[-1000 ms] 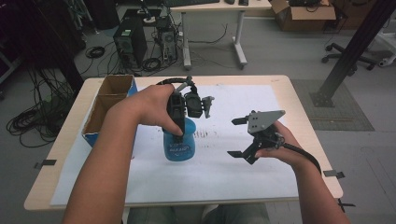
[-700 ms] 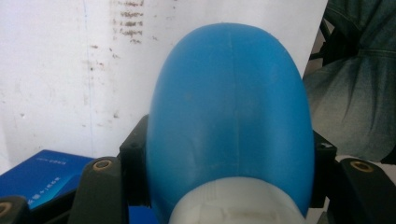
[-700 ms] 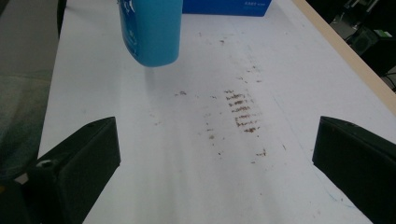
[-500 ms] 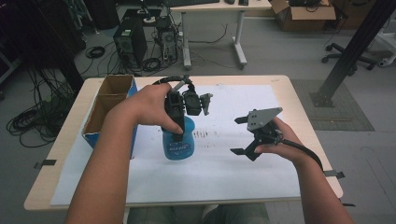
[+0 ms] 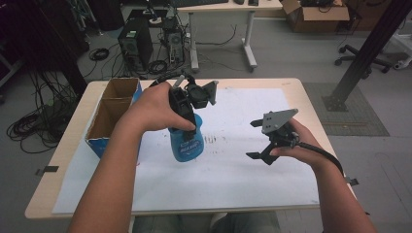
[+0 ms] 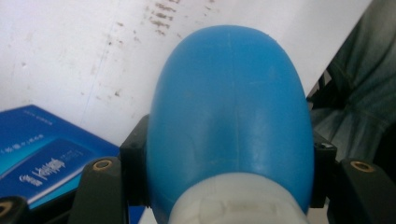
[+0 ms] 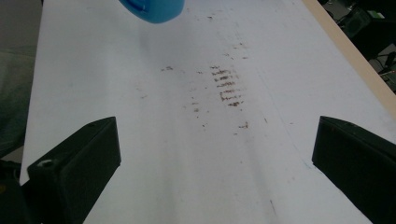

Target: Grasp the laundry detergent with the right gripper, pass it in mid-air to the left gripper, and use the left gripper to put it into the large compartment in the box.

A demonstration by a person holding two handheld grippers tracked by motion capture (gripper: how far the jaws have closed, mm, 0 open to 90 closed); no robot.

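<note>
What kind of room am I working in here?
Most likely a lab or workshop: computer towers and loose cables sit on the floor, a desk stands behind, and the work table is covered with stained white paper.

Grey floor (image 5: 291, 53), desk (image 5: 228, 6), cables (image 5: 29, 126)

Bright blue bottle (image 5: 186, 141) with a white neck; white paper sheet (image 5: 233, 170) speckled with brown smudges; blue-sided cardboard box (image 5: 109, 116); tan worktop (image 5: 301, 92).
</note>
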